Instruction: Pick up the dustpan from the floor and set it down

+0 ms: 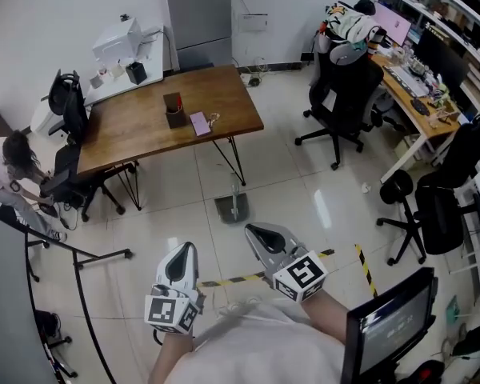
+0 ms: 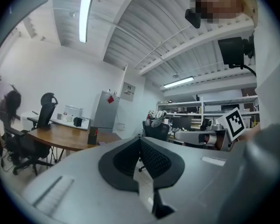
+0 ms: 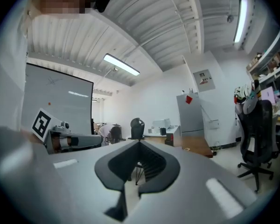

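Glossy tiled floor (image 1: 304,190), flat grey dustpan (image 1: 232,208)

Dustpan (image 1: 232,207): one item, grey, a shallow tray with a slim handle that stood upright from it. It rested flat on the pale tiled floor (image 1: 296,214), just past the near edge of the wooden table (image 1: 144,126) and close to its black leg (image 1: 237,163). Nothing touched it.
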Demonstrator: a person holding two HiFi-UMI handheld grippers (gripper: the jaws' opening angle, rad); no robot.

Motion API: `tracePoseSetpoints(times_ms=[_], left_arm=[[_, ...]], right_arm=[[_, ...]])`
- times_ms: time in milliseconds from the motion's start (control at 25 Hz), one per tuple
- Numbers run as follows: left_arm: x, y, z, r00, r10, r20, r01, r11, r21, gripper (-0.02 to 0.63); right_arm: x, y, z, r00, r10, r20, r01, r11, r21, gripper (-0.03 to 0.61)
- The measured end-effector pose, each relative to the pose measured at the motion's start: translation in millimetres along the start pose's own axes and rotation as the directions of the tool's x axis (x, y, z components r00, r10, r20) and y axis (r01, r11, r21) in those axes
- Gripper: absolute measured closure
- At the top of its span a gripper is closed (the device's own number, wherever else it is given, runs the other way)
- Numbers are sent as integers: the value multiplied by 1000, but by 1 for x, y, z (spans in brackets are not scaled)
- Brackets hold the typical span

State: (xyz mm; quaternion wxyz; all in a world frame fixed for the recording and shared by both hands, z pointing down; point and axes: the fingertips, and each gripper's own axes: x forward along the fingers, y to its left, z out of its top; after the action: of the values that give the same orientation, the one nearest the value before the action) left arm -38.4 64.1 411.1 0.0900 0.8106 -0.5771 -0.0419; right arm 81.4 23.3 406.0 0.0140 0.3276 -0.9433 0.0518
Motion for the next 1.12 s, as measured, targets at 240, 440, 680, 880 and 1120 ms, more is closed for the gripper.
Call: tracePoseSetpoints(times_ms=[240, 440, 680, 880, 1120], left_arm=[[-5, 1, 13, 1000, -23, 8, 22, 1000, 16, 601], [-5, 3, 18, 999, -30, 24, 30, 999, 19, 601], [1, 8, 24, 999, -14, 39, 13, 1000, 25, 601], [8, 1, 19, 999, -25, 26, 25, 999, 27, 601], [14, 2, 20, 999, -26, 23, 25, 999, 30, 601]], right_arm=[[7, 29, 17, 998, 39, 40, -38, 999, -23, 577], [13, 38, 21, 998, 53, 41, -51, 998, -44, 577], [17, 38, 27, 997, 67, 50, -63, 996, -68, 577], [15, 28, 21, 998, 50, 45, -48, 998, -38, 577], [18, 21, 21, 998, 44, 48, -42, 999, -31, 577]])
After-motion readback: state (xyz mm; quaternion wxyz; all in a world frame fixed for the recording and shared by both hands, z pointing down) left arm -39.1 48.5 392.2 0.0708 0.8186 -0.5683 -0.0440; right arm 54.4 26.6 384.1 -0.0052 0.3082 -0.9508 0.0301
